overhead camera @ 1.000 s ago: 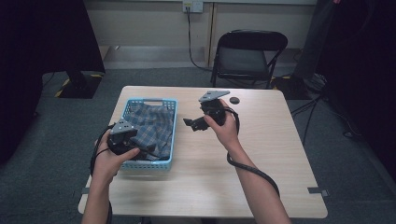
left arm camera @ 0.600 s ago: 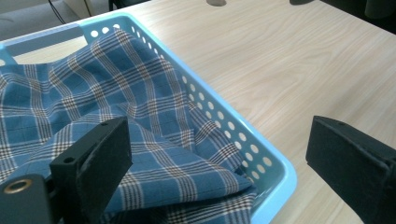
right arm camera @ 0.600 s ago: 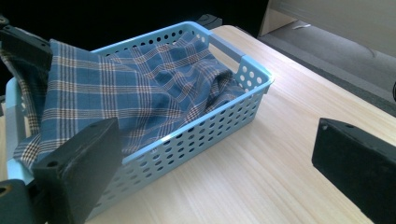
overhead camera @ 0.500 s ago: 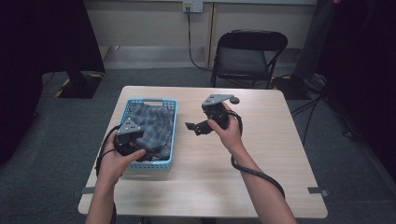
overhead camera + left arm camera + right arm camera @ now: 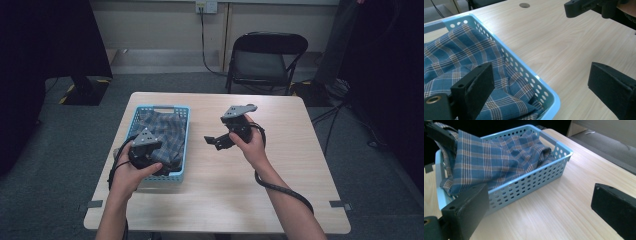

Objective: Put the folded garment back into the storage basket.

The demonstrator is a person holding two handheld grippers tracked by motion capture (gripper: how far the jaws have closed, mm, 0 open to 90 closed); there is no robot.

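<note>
Now the left gripper (image 5: 156, 161), jaws wide, hangs over the plaid cloth (image 5: 162, 132) at the blue basket's (image 5: 186, 131) near end. Right of the basket, the right gripper (image 5: 215, 141) waits wide too. Best pinch a raised fold, clear of the rim.

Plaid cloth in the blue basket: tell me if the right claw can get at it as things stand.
Probably yes. The right claw hangs open over bare table beside the basket, jaws toward it. The plaid cloth rises above the rim, nothing between. The left claw sits at the basket's near end.
</note>
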